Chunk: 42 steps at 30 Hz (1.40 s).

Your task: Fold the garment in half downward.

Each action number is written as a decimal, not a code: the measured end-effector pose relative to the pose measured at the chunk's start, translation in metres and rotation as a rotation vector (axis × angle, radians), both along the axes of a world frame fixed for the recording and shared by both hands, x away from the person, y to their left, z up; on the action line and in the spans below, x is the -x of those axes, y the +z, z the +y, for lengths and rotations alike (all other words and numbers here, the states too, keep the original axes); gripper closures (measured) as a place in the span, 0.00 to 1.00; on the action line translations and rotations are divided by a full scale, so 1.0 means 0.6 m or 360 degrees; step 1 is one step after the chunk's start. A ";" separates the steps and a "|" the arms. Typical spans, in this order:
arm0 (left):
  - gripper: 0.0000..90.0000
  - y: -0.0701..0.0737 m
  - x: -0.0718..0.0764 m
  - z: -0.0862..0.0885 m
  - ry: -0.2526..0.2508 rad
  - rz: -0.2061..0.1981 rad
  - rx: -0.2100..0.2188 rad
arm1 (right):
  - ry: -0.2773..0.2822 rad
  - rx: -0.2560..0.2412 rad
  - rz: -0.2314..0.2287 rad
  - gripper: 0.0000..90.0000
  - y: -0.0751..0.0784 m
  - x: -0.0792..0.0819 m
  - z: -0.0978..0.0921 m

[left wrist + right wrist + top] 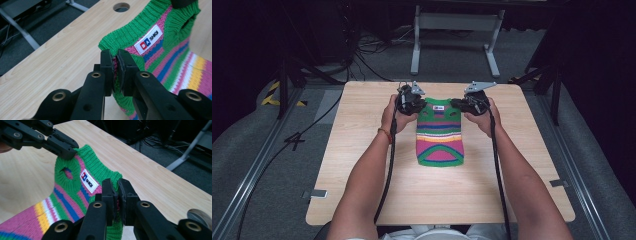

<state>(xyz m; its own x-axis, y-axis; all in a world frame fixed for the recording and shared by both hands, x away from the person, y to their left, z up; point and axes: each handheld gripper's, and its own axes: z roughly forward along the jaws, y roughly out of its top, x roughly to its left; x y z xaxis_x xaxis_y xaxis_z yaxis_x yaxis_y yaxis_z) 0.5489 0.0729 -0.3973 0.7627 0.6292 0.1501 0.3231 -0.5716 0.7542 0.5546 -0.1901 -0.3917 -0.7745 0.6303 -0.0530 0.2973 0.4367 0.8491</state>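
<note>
A small knitted sweater (439,132), green-edged with pink, blue, yellow and white stripes, lies flat in the middle of the wooden table (362,165), collar end away from me. My left gripper (414,103) is shut on its left shoulder; the left gripper view shows the knit (160,42) pinched between the two jaws of that gripper (115,66). My right gripper (463,103) is shut on the right shoulder, with the green knit (72,182) clamped in its jaws (117,195). A white label (149,39) sits inside the collar. The left gripper (67,151) also appears across the sweater in the right gripper view.
The table has a round cable hole (121,6) near its far edge. Metal legs of another table (414,45) stand beyond on grey carpet, with cables on the floor (367,50). Metal brackets (318,193) sit at the table's side edges.
</note>
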 end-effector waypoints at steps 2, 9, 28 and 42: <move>0.93 -0.002 0.010 0.002 -0.0030 -0.0004 -0.0008 | 0.0026 0.0001 -0.0005 0.93 -0.001 0.010 -0.002; 0.92 -0.012 0.047 0.012 -0.0113 -0.0022 -0.0065 | 0.0133 0.0023 -0.0003 0.93 -0.009 0.047 -0.002; 0.92 -0.052 0.134 0.014 -0.0352 -0.0021 -0.0179 | 0.0343 0.0100 0.0054 0.92 -0.053 0.133 -0.014; 0.92 -0.076 0.194 -0.001 -0.0515 -0.0010 -0.0259 | 0.0458 0.0195 0.0104 0.91 -0.075 0.185 -0.034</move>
<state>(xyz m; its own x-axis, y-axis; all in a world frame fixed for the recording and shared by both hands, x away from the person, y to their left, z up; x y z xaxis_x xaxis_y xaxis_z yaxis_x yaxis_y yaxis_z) 0.4324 0.0721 -0.4430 0.9171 0.3228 0.2337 0.1016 -0.7565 0.6460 0.4434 -0.2107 -0.4364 -0.9243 0.3770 -0.0595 0.1988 0.6087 0.7681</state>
